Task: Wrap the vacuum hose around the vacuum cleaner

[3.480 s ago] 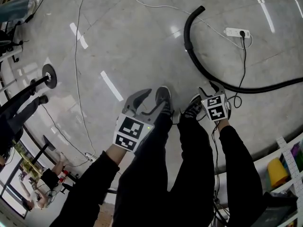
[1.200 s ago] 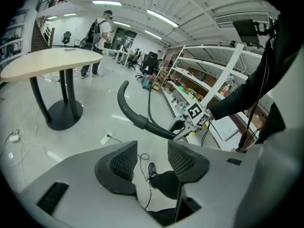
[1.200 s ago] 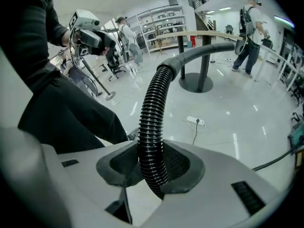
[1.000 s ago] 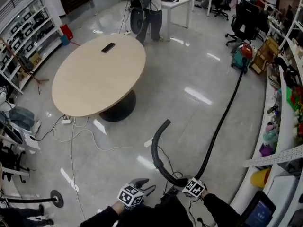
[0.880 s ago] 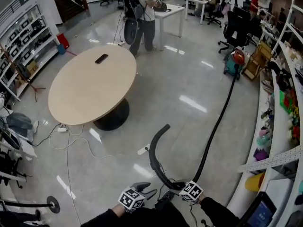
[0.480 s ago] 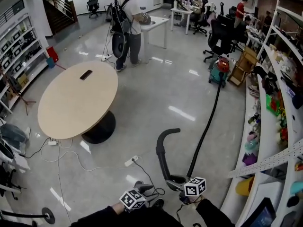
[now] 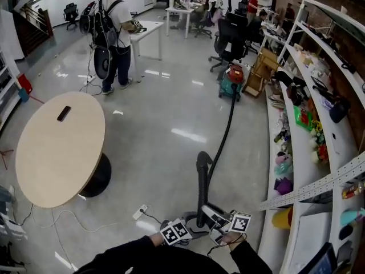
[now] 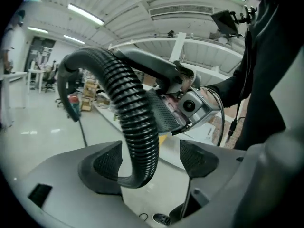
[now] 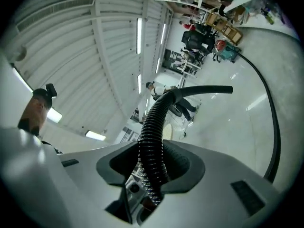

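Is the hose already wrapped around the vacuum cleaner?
No, the hose runs stretched out across the floor from the vacuum cleaner, not coiled around it.

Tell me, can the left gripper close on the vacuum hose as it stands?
Probably yes: the left gripper has jaws that have just been opening, and the vacuum hose runs between them, close to one pad and clear of the other. Nothing blocks it.

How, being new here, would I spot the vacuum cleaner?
Beside the curved shelves on the right, follow the black hose to its far end. The vacuum cleaner sits there: squat, green with a red top, unlike the black chairs nearby.
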A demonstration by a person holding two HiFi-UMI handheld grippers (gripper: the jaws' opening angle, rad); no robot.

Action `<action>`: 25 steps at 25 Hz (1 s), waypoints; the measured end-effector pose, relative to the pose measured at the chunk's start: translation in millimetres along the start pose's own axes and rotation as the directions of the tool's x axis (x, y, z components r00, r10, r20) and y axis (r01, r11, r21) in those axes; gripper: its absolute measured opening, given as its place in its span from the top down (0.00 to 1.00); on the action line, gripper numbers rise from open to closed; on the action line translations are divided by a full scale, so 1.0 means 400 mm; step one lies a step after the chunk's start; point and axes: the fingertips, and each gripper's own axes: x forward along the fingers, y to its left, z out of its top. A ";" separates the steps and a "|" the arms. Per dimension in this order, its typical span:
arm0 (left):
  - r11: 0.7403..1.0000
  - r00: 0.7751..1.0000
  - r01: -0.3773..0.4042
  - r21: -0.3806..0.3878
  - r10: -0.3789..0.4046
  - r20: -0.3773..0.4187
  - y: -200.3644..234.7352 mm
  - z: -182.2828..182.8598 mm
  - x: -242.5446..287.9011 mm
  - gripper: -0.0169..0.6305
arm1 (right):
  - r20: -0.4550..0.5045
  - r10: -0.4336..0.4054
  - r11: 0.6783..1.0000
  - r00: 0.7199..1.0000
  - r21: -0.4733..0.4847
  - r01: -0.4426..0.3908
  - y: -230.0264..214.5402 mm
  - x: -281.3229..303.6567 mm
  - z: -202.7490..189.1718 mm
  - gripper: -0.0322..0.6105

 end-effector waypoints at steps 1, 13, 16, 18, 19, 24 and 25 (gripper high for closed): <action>0.998 0.999 0.053 0.029 -0.053 -0.012 0.014 0.019 0.008 0.40 | 0.037 0.011 1.000 0.999 0.003 -0.011 0.007 0.022 0.034 0.69; 0.933 0.941 0.334 -0.133 -0.337 -0.002 0.243 0.126 0.004 0.71 | 0.379 -0.069 0.993 0.923 0.115 0.027 -0.104 0.061 0.292 0.68; 0.881 0.913 0.391 -0.266 -0.408 -0.008 0.316 0.180 0.006 0.72 | 0.351 -0.167 0.981 0.921 -0.030 0.190 -0.174 -0.007 0.341 0.66; 0.842 0.895 0.418 -0.342 -0.446 -0.005 0.366 0.230 0.017 0.72 | 0.189 -0.202 0.945 0.961 -0.219 0.242 -0.205 -0.023 0.317 0.66; 0.817 0.887 0.431 -0.382 -0.461 0.014 0.391 0.263 0.026 0.72 | 0.078 -0.209 0.921 0.975 -0.319 0.222 -0.214 -0.022 0.293 0.66; 0.722 0.844 0.494 -0.485 -0.532 0.068 0.446 0.430 0.073 0.72 | -0.455 -0.301 0.736 0.838 -0.669 -0.099 -0.277 -0.024 0.145 0.50; 0.717 0.832 0.502 -0.484 -0.552 0.044 0.445 0.456 0.087 0.72 | -0.509 -0.312 0.697 0.802 -0.696 -0.171 -0.285 -0.020 0.137 0.50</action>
